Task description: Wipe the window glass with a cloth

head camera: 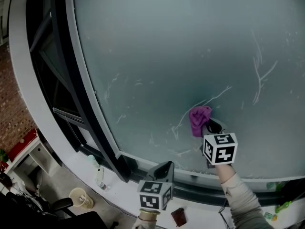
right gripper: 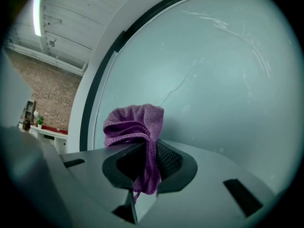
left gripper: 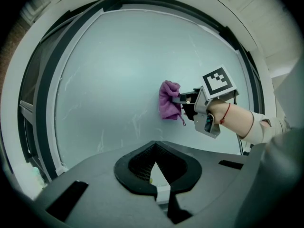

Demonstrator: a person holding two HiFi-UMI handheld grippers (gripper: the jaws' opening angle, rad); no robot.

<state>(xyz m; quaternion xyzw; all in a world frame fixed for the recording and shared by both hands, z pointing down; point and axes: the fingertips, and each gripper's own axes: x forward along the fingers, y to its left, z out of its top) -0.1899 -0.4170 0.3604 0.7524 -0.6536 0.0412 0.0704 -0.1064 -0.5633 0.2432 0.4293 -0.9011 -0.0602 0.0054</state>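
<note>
Your left gripper is nearest, low over the window sill. Its jaws are pressed together, nothing between them. It's clear of the pane. A small bottle stands on the sill toward the left end, with a cup below it.

Further out, your right gripper is raised to the window glass, jaws pinching a bunched purple cloth. The cloth bulges past the jaw tips and sits against the glass, near the pane's lower edge, right of middle. White streaks mark the glass above and right of the cloth. The dark window frame runs along the left edge.
</note>
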